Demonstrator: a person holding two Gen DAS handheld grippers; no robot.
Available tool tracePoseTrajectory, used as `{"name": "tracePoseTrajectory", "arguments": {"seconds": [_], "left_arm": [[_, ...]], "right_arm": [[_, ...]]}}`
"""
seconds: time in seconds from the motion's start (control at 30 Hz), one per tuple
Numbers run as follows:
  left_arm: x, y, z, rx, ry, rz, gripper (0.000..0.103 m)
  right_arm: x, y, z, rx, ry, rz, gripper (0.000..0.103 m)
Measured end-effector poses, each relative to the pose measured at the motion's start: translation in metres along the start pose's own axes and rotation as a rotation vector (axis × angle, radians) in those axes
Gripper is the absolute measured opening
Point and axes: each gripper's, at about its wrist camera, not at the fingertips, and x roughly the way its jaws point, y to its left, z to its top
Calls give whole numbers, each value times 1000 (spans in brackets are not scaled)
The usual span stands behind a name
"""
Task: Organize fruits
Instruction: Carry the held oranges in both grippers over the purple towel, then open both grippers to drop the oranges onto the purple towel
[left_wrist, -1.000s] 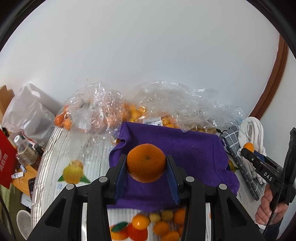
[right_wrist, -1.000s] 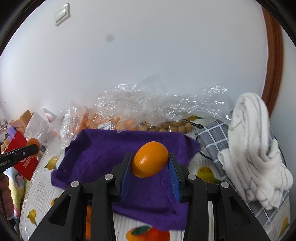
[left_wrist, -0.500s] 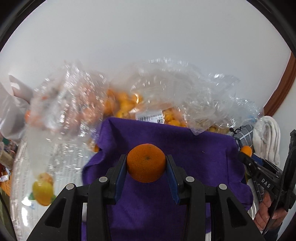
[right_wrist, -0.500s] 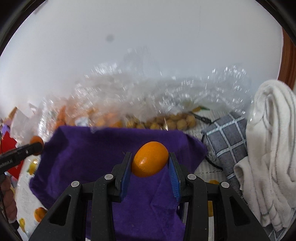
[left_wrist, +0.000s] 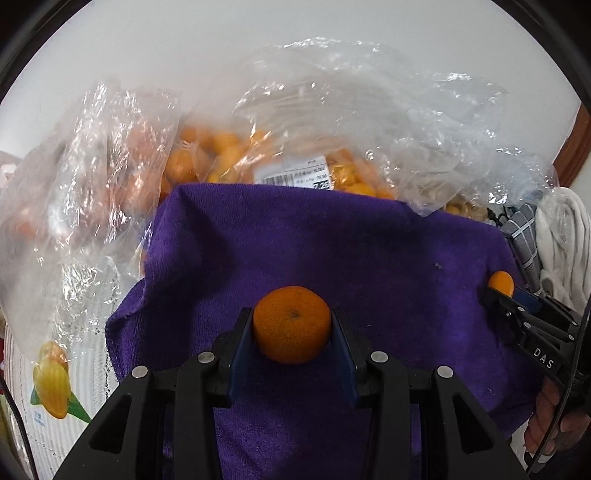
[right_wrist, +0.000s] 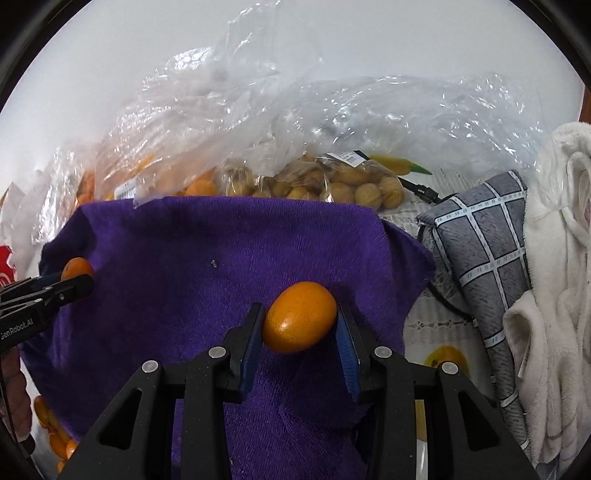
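Note:
My left gripper (left_wrist: 291, 325) is shut on a round orange tangerine (left_wrist: 291, 323) and holds it low over the purple towel (left_wrist: 332, 251). My right gripper (right_wrist: 300, 316) is shut on a smooth oval kumquat (right_wrist: 300, 316) over the same towel (right_wrist: 184, 277), near its right edge. Each gripper shows in the other's view: the right one (left_wrist: 500, 290) at the towel's right edge, the left one (right_wrist: 74, 275) at its left edge.
Clear plastic bags of orange fruit (left_wrist: 221, 147) and of walnuts (right_wrist: 332, 184) lie behind the towel against a white wall. A grey checked cloth (right_wrist: 480, 243) and a white towel (right_wrist: 554, 258) lie at the right. The tablecloth (left_wrist: 74, 369) has a fruit print.
Both grippers have moved forward and down towards the purple towel, which now fills more of both views. Each still holds its fruit.

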Motion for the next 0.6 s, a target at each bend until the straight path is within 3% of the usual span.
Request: {"name": "tracePoseTrajectory", "arguments": {"seconds": [0.43,0.6], "left_arm": [[-3,11,-2,0,1,5,40],[-3,4,-1,6,1,29,41]], "right_arm": [[3,15,-5,-47,15,-27,39],[0,17,-4,-36,20,-11,56]]}}
